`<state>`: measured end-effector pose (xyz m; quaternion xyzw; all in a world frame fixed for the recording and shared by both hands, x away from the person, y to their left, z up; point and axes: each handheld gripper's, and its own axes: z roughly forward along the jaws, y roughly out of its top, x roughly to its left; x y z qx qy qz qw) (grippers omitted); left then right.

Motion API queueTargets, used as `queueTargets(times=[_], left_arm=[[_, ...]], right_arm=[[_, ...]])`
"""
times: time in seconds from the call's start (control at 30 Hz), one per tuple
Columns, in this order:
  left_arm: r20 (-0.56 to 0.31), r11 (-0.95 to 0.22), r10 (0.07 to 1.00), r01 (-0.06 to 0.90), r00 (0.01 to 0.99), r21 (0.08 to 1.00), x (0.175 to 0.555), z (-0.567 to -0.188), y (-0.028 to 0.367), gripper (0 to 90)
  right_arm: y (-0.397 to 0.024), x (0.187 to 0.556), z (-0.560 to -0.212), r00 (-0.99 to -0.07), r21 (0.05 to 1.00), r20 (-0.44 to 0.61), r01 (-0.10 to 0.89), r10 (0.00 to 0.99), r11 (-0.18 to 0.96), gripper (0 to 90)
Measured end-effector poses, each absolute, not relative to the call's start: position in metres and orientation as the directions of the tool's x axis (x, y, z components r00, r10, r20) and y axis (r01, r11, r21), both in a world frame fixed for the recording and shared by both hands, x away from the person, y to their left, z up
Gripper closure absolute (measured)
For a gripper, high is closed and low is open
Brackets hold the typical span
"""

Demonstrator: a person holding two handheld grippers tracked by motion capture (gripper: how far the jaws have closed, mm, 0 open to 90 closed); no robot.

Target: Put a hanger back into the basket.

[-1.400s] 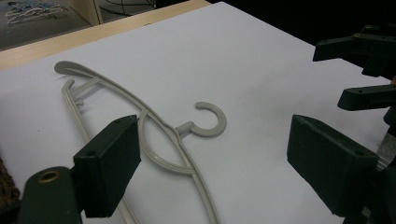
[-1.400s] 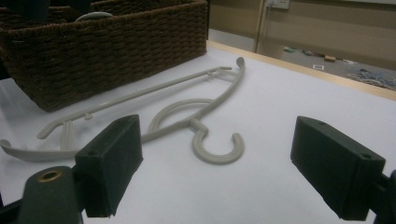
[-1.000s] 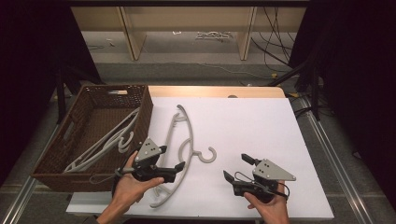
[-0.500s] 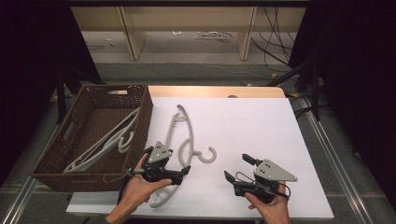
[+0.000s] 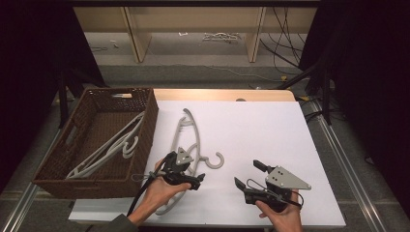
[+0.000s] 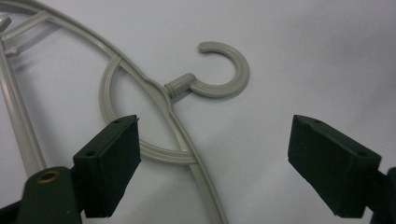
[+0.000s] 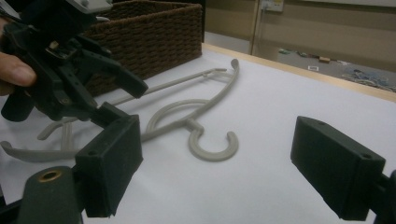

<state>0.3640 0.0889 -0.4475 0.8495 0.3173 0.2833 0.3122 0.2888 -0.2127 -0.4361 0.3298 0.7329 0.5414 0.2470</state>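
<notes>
A brown wicker basket [image 5: 145, 126] holds other grey hangers [image 5: 109, 151].

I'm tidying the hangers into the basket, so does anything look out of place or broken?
One grey hanger lies loose on the white table, beside the basket that holds the other hangers. It looks whole, with its hook intact. The left gripper hangs open over it; the right gripper is open, apart from it.
</notes>
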Motion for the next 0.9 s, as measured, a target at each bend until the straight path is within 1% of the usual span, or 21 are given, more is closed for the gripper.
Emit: queueTargets(times=[0.03,0.07,0.1,0.13,0.17,0.2,0.23,0.27,0.3,0.33,0.37,0.4,0.43,0.47,0.5,0.53,0.57,0.7,0.8,0.87,0.9], left_arm=[[0.285,-0.607,0.716,0.367,0.637,0.705,0.365,-0.448,0.089,16.6],[0.284,-0.612,0.717,0.378,0.637,0.695,0.367,-0.449,0.089,16.5],[0.279,-0.618,0.712,0.387,0.644,0.685,0.368,-0.450,0.089,16.5],[0.207,-0.614,0.684,0.399,0.700,0.681,0.369,-0.454,0.087,16.2],[0.201,-0.617,0.685,0.411,0.701,0.671,0.370,-0.455,0.087,16.4],[0.243,-0.623,0.703,0.415,0.668,0.663,0.369,-0.454,0.088,16.7],[0.243,-0.623,0.703,0.415,0.668,0.663,0.369,-0.454,0.088,17.2],[0.205,-0.624,0.688,0.423,0.696,0.657,0.368,-0.457,0.086,17.2],[0.193,-0.628,0.684,0.434,0.704,0.646,0.368,-0.458,0.085,18.2],[0.169,-0.637,0.672,0.447,0.721,0.628,0.367,-0.459,0.083,21.8],[0.180,-0.649,0.673,0.457,0.717,0.608,0.366,-0.460,0.081,24.8],[0.151,-0.648,0.662,0.460,0.734,0.608,0.367,-0.462,0.079,26.5],[0.150,-0.649,0.662,0.461,0.734,0.605,0.367,-0.462,0.078,27.7],[0.198,-0.654,0.682,0.466,0.704,0.596,0.367,-0.462,0.078,30.2],[0.209,-0.662,0.684,0.475,0.699,0.580,0.367,-0.462,0.077,32.5],[0.201,-0.665,0.683,0.484,0.702,0.568,0.367,-0.463,0.076,32.7],[0.168,-0.670,0.671,0.494,0.722,0.554,0.369,-0.465,0.076,33.1],[0.134,-0.677,0.671,0.528,0.730,0.513,0.373,-0.469,0.076,34.9],[0.129,-0.680,0.669,0.533,0.732,0.503,0.376,-0.470,0.076,37.6],[0.142,-0.680,0.674,0.533,0.725,0.504,0.378,-0.470,0.077,37.3],[0.133,-0.679,0.672,0.535,0.728,0.503,0.380,-0.469,0.078,42.1]], right_arm=[[-0.213,0.289,-0.436,-0.662,0.956,-0.007,0.216,0.749,0.199,17.5],[-0.212,0.288,-0.435,-0.668,0.950,0.013,0.240,0.744,0.199,17.5],[-0.212,0.289,-0.436,-0.666,0.953,0.002,0.228,0.746,0.200,17.5],[-0.212,0.290,-0.435,-0.670,0.952,-0.003,0.224,0.742,0.206,17.5],[-0.211,0.289,-0.435,-0.672,0.949,0.011,0.241,0.741,0.204,17.5],[-0.210,0.290,-0.435,-0.673,0.949,0.001,0.233,0.740,0.211,17.5],[-0.210,0.290,-0.435,-0.676,0.949,0.004,0.234,0.737,0.210,17.5],[-0.210,0.290,-0.435,-0.676,0.949,0.004,0.234,0.737,0.210,17.5],[-0.209,0.290,-0.435,-0.680,0.951,-0.006,0.224,0.734,0.214,17.5],[-0.208,0.289,-0.435,-0.676,0.949,-0.001,0.233,0.737,0.214,17.5],[-0.208,0.289,-0.436,-0.674,0.949,-0.008,0.228,0.738,0.218,17.5],[-0.208,0.289,-0.436,-0.674,0.950,-0.005,0.228,0.739,0.214,17.5],[-0.207,0.290,-0.436,-0.680,0.955,0.009,0.224,0.733,0.196,17.6],[-0.207,0.289,-0.436,-0.678,0.951,0.005,0.231,0.735,0.205,17.5],[-0.207,0.289,-0.435,-0.670,0.949,-0.009,0.228,0.742,0.217,17.6],[-0.207,0.290,-0.436,-0.676,0.949,-0.009,0.227,0.737,0.220,17.6],[-0.207,0.290,-0.435,-0.675,0.948,-0.012,0.227,0.737,0.223,17.6],[-0.208,0.289,-0.435,-0.673,0.942,-0.009,0.242,0.740,0.232,17.6],[-0.208,0.289,-0.436,-0.673,0.947,-0.006,0.233,0.740,0.220,17.6],[-0.208,0.289,-0.435,-0.673,0.945,-0.008,0.238,0.740,0.226,17.6],[-0.207,0.289,-0.436,-0.680,0.947,-0.011,0.229,0.733,0.227,17.6]])
